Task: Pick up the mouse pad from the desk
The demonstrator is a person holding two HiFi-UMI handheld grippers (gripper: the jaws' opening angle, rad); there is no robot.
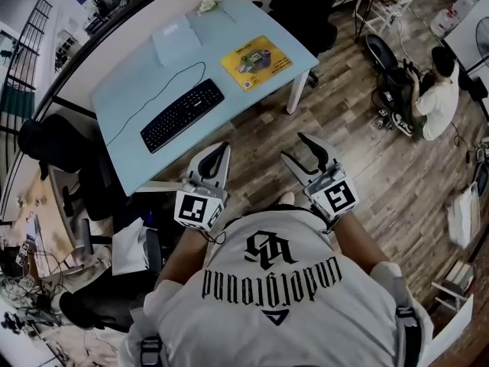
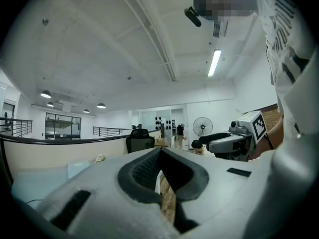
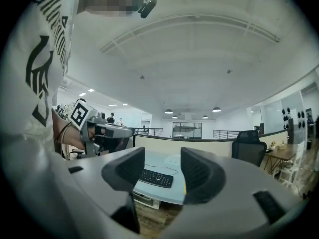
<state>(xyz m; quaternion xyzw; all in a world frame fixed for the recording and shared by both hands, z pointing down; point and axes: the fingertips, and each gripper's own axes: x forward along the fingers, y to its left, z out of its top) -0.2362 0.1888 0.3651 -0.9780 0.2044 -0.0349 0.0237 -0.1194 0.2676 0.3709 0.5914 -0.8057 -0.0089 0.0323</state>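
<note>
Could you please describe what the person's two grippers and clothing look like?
The left gripper and right gripper are both light grey, tapering shells with dark ribbed pads lining the jaws. Each has a white cube at its rear, printed with black square markers. The person wears a white T-shirt with black lettering and a logo.

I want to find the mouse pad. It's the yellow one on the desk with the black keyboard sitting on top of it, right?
No. The black keyboard lies beside the yellow mouse pad, apart from it, not on top. Both are on the desk, as the head view shows.
</note>
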